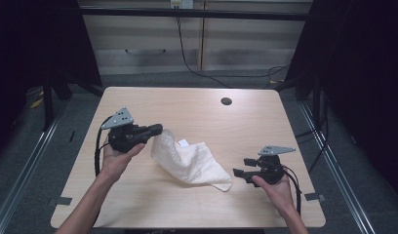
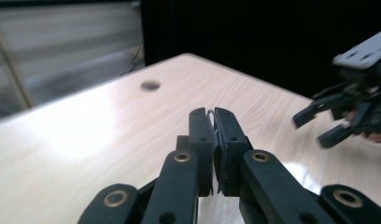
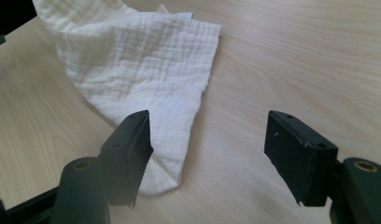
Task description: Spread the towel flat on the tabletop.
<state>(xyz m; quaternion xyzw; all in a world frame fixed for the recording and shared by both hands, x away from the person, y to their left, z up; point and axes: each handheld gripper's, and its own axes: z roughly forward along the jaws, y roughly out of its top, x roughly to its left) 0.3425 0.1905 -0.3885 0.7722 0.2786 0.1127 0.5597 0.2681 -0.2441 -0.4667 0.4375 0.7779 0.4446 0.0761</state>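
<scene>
Counts: 1 white cloth, 1 small label tab on it. 2 grippers: left gripper, right gripper, each w/ 2 black jaws, so 4 jaws total. 2 grey three-cornered plates, 1 per gripper. 2 hands, 2 forearms. 1 wooden table w/ 1 round hole. 2 cabinet doors at the back, approx.

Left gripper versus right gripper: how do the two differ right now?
The left gripper has its jaws shut on an edge of the white cloth, a sliver of fabric showing between them; the right gripper has its jaws open and holds nothing. The left gripper has the cloth's edge lifted off the table, while the right gripper sits low beside the cloth's near corner. Both are black, hand-held, and carry a grey plate on top.
</scene>
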